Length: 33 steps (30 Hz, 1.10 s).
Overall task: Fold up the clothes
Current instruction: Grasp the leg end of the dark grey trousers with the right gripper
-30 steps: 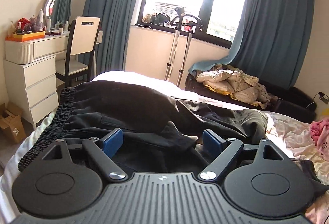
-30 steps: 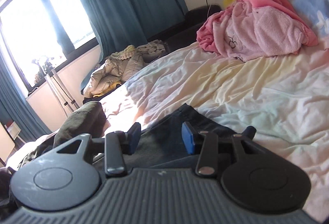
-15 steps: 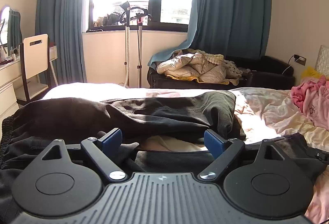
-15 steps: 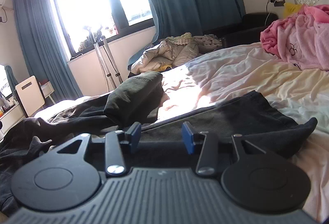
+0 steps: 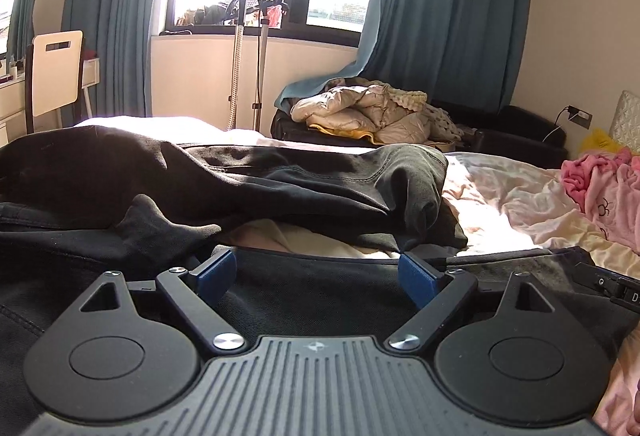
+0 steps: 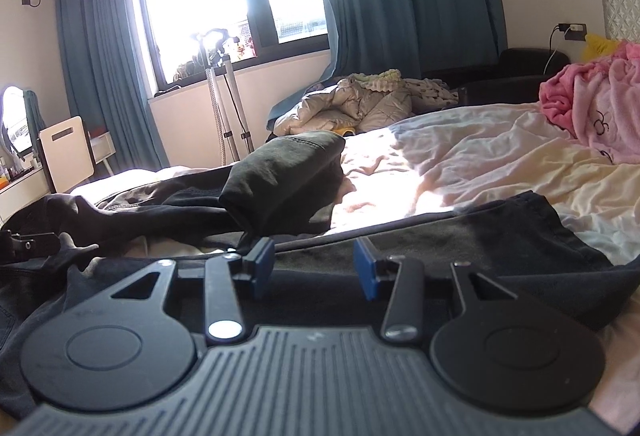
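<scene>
Black trousers (image 5: 248,179) lie spread across the bed, one leg rumpled and raised (image 6: 280,179), the other leg flat in front (image 6: 460,236). My left gripper (image 5: 316,276) is open and empty, low over the near flat leg (image 5: 320,288). My right gripper (image 6: 314,268) is open with a narrower gap, empty, just above the same leg near its hem end (image 6: 560,236). The right gripper's tip shows at the right edge of the left wrist view (image 5: 612,286), and the left gripper's tip at the left edge of the right wrist view (image 6: 28,244).
The bed sheet (image 6: 480,155) is pale and creased. A pink blanket (image 6: 592,115) is heaped at the right by the headboard. A padded jacket (image 5: 368,111) lies on a dark sofa beyond. A garment steamer pole (image 5: 240,55), a chair (image 5: 56,71) and a dresser stand at the left.
Both grippers have swung from facing opposite ways to facing the window, and have settled low over the near trouser leg. Both have stayed open.
</scene>
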### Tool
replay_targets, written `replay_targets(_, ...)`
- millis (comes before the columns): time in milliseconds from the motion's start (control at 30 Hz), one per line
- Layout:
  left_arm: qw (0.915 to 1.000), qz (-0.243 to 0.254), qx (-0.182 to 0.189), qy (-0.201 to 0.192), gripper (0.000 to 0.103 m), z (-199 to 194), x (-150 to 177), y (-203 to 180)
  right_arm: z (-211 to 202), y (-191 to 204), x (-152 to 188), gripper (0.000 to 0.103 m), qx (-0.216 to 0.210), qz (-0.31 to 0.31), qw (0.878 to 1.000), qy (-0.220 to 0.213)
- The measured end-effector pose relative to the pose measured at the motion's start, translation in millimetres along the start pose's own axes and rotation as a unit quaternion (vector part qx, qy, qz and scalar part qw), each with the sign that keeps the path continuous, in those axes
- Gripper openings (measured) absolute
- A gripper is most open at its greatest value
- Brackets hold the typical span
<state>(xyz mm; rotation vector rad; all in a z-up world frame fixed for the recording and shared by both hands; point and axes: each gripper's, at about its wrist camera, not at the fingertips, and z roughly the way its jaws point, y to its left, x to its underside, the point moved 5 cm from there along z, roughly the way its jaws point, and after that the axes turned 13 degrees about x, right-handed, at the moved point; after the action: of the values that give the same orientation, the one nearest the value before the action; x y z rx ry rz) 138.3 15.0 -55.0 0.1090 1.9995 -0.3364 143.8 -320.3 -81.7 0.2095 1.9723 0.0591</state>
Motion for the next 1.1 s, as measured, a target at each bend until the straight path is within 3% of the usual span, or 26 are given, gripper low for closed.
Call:
replay_targets(133,0.9993,0.025,-0.026,-0.004,0.093,1.1,3.0,-0.1,7.6,5.5,4.5,0.046,0.0,-0.009,1.0,-0.004)
replay_targets(300,0.9992,0.033,-0.025,0.0,0.093,-1.3,4.3,-2.2,4.4,9.2,2.4,0.046,-0.013,-0.009,0.999,-0.031)
replay_targets(567,0.9992,0.032,-0.022,-0.01,0.095,-8.8,3.4,-5.8,22.5,15.9,10.4,0.046,-0.025,-0.006,1.0,0.0)
replay_targets(867,0.9989,0.038,-0.027,-0.005,0.096,-6.2,8.4,-10.4,61.7,32.3,13.3,0.045,-0.084,0.027,0.995,0.036)
replay_targets(1000,0.9987,0.04,-0.031,-0.002,0.096,-3.1,9.7,-10.9,88.4,24.7,0.4,0.04,-0.102,0.089,0.99,0.045)
replay_targets(1067,0.9988,0.037,-0.034,0.003,0.096,-1.2,10.9,-9.1,106.6,13.9,-6.6,0.027,-0.116,0.151,0.98,0.06)
replay_targets(1100,0.9988,0.034,-0.034,0.006,0.096,-0.7,11.3,-8.5,119.7,7.6,-11.2,0.026,-0.126,0.188,0.971,0.075)
